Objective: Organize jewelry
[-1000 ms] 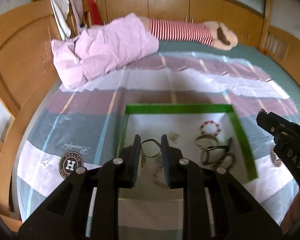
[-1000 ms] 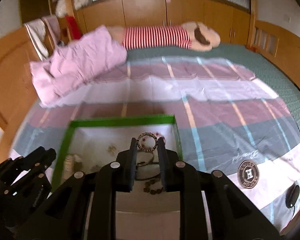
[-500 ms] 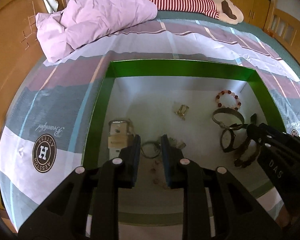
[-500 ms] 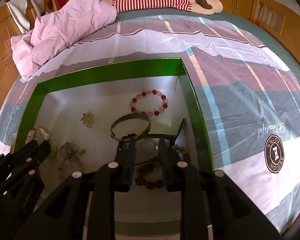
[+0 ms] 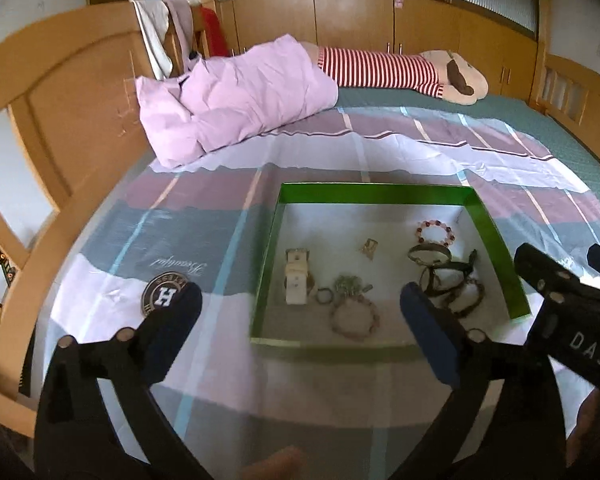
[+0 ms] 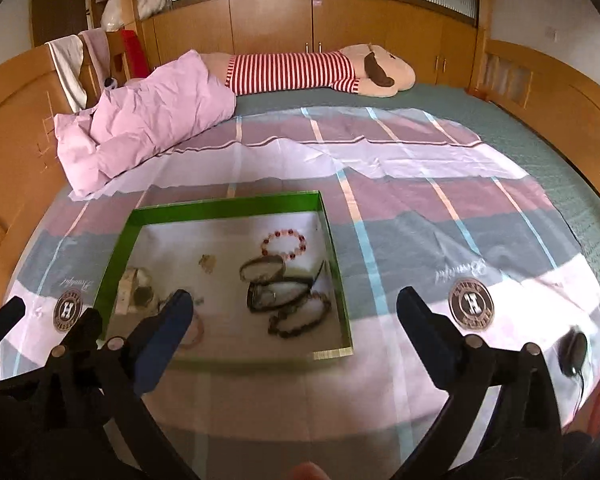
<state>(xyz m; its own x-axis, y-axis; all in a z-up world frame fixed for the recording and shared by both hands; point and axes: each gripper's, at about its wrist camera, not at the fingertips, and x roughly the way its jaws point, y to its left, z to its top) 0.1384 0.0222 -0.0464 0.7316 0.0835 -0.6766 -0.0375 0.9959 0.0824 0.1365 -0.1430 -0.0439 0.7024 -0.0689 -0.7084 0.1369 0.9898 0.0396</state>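
The green box (image 5: 496, 236) is sitting on the bed (image 5: 204, 240), holding the jewelry: a beaded bracelet (image 5: 436, 232), a watch (image 5: 296, 280), darker bands (image 5: 452, 280). The left claw (image 5: 300, 308) and right claw (image 6: 288, 312) have just been opening; both are gaping wide with nothing gripped.

1. Approach 1 piece from above, straddling it.
2. Avoid the box walls; open bedding is lying all around.

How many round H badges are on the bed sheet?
2. One round H badge lies left of the green box, the other H badge lies to its right. More could be hidden under the box or tongs.
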